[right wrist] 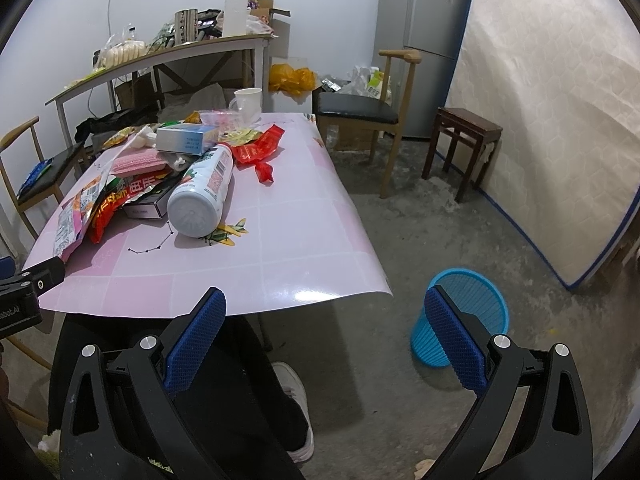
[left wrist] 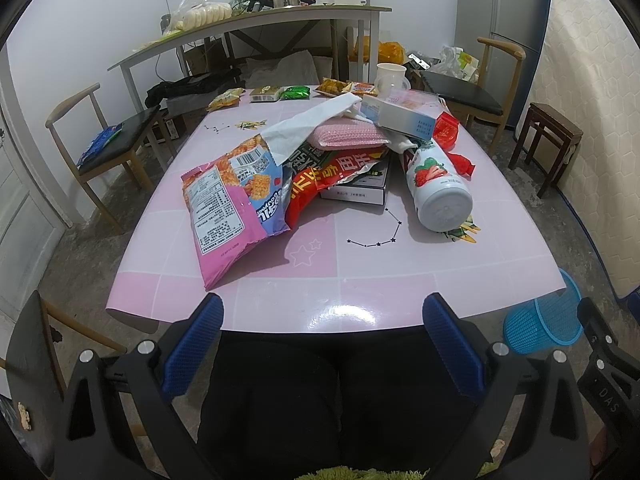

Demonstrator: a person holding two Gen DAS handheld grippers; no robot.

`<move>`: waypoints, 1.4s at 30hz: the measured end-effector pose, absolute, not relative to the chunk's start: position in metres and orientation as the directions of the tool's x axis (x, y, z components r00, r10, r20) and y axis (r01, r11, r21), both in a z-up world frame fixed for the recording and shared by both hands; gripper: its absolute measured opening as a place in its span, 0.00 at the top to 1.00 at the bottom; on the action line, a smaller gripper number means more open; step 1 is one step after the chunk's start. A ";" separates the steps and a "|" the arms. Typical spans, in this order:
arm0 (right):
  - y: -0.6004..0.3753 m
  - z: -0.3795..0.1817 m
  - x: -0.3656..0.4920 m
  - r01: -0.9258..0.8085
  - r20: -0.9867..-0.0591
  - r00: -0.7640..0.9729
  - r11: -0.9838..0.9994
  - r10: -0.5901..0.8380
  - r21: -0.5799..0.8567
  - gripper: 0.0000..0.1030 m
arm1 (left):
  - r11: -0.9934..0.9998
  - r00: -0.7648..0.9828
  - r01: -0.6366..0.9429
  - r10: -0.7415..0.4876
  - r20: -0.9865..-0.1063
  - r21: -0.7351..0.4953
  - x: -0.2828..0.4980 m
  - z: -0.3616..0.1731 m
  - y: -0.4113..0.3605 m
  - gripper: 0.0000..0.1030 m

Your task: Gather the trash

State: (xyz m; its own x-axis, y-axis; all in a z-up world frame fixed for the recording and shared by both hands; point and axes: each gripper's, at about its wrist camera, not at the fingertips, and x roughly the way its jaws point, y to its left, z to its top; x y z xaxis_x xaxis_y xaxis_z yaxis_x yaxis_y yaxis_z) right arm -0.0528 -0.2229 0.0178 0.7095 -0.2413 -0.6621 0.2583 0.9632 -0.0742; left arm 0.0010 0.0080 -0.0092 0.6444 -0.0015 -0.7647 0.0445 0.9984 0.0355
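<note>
A lived-in home room: fridge (right wrist: 424, 40), leaning mattress (right wrist: 552, 120), wooden chairs (right wrist: 372, 120), snack-littered pink table (left wrist: 360, 280).

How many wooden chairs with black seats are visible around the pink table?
3: one chair at the table's left, one at its far right, one partly visible near left.

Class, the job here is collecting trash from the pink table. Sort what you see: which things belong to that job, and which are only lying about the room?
Belongs to the job:
pink snack bag
red wrapper
strawberry bottle
blue bin
left gripper, open
right gripper, open

Just lying about:
wooden stool
fridge
mattress
black-seated chair
</note>
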 end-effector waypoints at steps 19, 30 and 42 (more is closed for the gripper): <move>-0.216 0.027 -0.028 0.244 -0.641 0.740 0.969 -0.204 -0.026 0.07 | 0.997 0.683 0.033 0.028 -0.730 0.070 0.010 -0.007 0.030 0.05; -0.215 0.053 0.019 0.126 -0.573 0.818 0.986 -0.041 0.110 0.07 | 0.995 0.701 0.079 -0.017 -0.713 0.054 0.063 0.004 0.068 0.05; -0.216 0.070 0.157 -0.160 -0.645 0.668 0.918 0.371 0.362 0.07 | 0.918 0.654 0.341 -0.387 -0.650 -0.203 0.159 0.027 0.078 0.05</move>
